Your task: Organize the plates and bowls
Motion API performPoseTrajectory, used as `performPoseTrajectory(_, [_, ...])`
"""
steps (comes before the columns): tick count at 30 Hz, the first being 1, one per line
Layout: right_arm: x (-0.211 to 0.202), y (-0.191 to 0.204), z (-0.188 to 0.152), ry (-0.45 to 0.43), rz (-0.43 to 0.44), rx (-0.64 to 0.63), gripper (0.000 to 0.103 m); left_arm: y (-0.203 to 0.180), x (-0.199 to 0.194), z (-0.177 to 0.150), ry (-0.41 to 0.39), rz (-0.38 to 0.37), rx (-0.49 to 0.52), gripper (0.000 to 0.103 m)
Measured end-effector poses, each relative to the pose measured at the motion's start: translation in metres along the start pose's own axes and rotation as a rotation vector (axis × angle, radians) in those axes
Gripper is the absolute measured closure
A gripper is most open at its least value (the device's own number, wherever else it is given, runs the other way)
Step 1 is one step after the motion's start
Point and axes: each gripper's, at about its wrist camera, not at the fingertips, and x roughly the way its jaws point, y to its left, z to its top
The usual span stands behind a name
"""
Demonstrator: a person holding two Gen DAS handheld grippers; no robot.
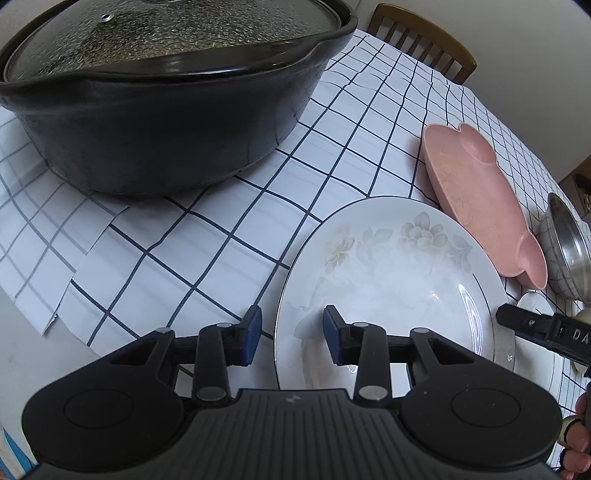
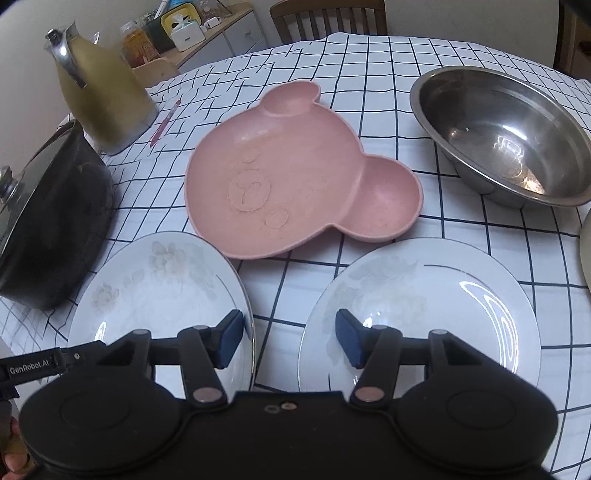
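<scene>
left wrist view has the left claw open with nothing held, its jaws straddling the near rim of a white floral plate: one blue pad sits over the plate, the other over the checked tablecloth just off the plate's left edge. whether the pads touch anything is hard to tell from this angle. ahead and to the left of the claw stands a big black pot with a glass lid. beyond the plate, to the right, lies the pink bear-shaped plate, and a steel bowl shows at the right margin.

right wrist view has the right claw also open wide and empty, hovering over the strip of cloth between two plates: the floral plate by its left pad and a second white plate by its right pad. straight ahead lies the pink bear plate, touching or nearly touching the floral plate's far rim. the steel bowl is ahead to the right, a yellow jug ahead to the left, near the black pot.
</scene>
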Motion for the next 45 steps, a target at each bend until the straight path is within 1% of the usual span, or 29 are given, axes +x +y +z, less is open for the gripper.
performPoseTrajectory(2, [-0.001, -0.002, 0.004, 0.002, 0.033, 0.031, 0.051, -0.001, 0.000, 0.000, -0.001, 0.000, 0.007, 0.068])
performPoseTrajectory(5, [-0.003, -0.002, 0.007, 0.009, 0.082, 0.059, 0.050, 0.001, 0.000, -0.001, -0.002, -0.004, 0.001, 0.068])
performPoseTrajectory(8, [-0.001, 0.007, 0.006, 0.007, 0.068, 0.011, 0.051, 0.000, -0.001, -0.002, 0.000, -0.005, 0.005, 0.068])
performPoseTrajectory(9, [0.000, 0.008, 0.006, 0.018, 0.077, 0.010, 0.058, 0.000, -0.001, -0.002, 0.000, -0.007, 0.005, 0.069])
performPoseTrajectory(11, [0.002, 0.012, 0.005, 0.025, 0.095, 0.005, 0.062, 0.002, -0.003, -0.003, 0.000, -0.011, 0.002, 0.070])
performPoseTrajectory(13, [0.002, 0.018, 0.002, 0.022, 0.086, -0.038, 0.063, 0.004, -0.002, -0.003, 0.003, -0.020, -0.007, 0.071])
performPoseTrajectory(14, [0.005, 0.021, 0.000, 0.037, 0.078, -0.052, 0.065, 0.005, -0.003, -0.003, 0.003, -0.025, -0.012, 0.072])
performPoseTrajectory(15, [0.007, 0.021, -0.001, 0.049, 0.072, -0.053, 0.069, 0.006, -0.003, -0.003, 0.004, -0.029, -0.014, 0.074])
performPoseTrajectory(17, [0.009, 0.020, -0.004, 0.061, 0.090, -0.031, 0.074, 0.007, -0.004, -0.003, 0.007, -0.042, -0.020, 0.079])
performPoseTrajectory(18, [0.009, 0.019, -0.005, 0.067, 0.099, -0.026, 0.077, 0.008, -0.004, -0.004, 0.010, -0.048, -0.027, 0.079])
performPoseTrajectory(20, [0.008, 0.020, -0.008, 0.064, 0.091, -0.026, 0.080, 0.009, -0.004, -0.004, 0.014, -0.060, -0.041, 0.083])
performPoseTrajectory(22, [0.007, 0.018, -0.009, 0.065, 0.089, -0.013, 0.083, 0.011, -0.005, -0.005, 0.013, -0.064, -0.048, 0.084])
performPoseTrajectory(24, [0.007, 0.013, -0.010, 0.072, 0.090, 0.014, 0.091, 0.012, -0.007, -0.007, 0.006, -0.065, -0.047, 0.085])
performPoseTrajectory(27, [0.004, 0.006, -0.013, 0.079, 0.106, 0.076, 0.093, 0.013, -0.009, -0.008, 0.004, -0.067, -0.049, 0.087])
performPoseTrajectory(33, [-0.005, 0.011, -0.027, 0.073, 0.088, 0.042, 0.093, 0.015, -0.016, -0.017, 0.010, -0.064, -0.042, 0.087])
performPoseTrajectory(41, [-0.025, 0.011, -0.051, 0.082, 0.077, 0.005, 0.093, 0.014, -0.028, -0.038, 0.018, -0.073, -0.003, 0.087])
performPoseTrajectory(45, [-0.037, 0.008, -0.066, 0.087, 0.074, 0.008, 0.093, 0.011, -0.035, -0.048, 0.017, -0.077, 0.035, 0.087])
